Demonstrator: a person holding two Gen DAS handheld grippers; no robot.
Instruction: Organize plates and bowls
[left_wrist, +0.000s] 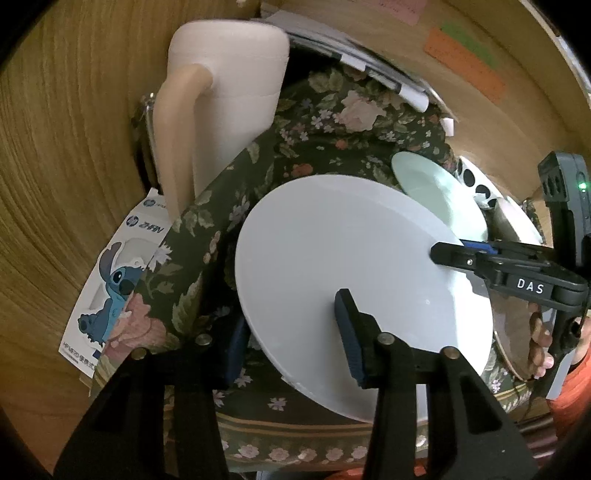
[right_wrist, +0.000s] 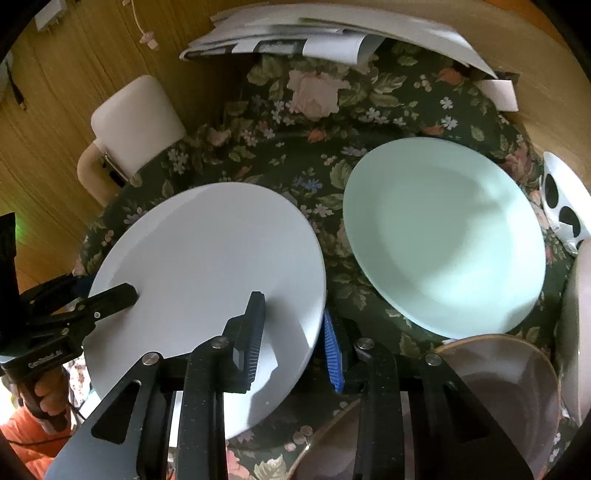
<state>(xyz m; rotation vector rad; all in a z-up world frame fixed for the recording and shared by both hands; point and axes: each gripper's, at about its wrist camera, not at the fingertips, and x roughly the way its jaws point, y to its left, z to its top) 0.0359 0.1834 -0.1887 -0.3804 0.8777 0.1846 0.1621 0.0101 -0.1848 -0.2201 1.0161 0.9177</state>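
You have the white plate (right_wrist: 207, 280) pinched from two sides at once: your right gripper (right_wrist: 293, 341) straddles its near-right rim with one finger on top and the blue-padded one below, and your left gripper (left_wrist: 295, 343) bites the opposite edge the same way. Both look closed onto the rim, holding it tilted just above the floral cloth (right_wrist: 325, 122) that covers the tabletop.

The main risk, as I judge it, is the two grippers pulling against each other. If your hands drift apart or twist differently, the smooth glazed rim could slip out of one grip and the plate would swing down on the other. Each gripper holds only a shallow bite at the edge, so there is little margin.

Watch the neighbours too. The pale green plate (right_wrist: 447, 236) lies flat just to the right, and the brownish plate (right_wrist: 517, 387) with a thin gold rim sits near right, close under your right gripper; swinging the white plate that way could knock either one. The spotted black-and-white dish (right_wrist: 561, 206) sits at the far right edge. The cream pitcher (right_wrist: 136, 114) stands far left.

The white plate itself is plain, round, shallow and glossy, with no visible chips.
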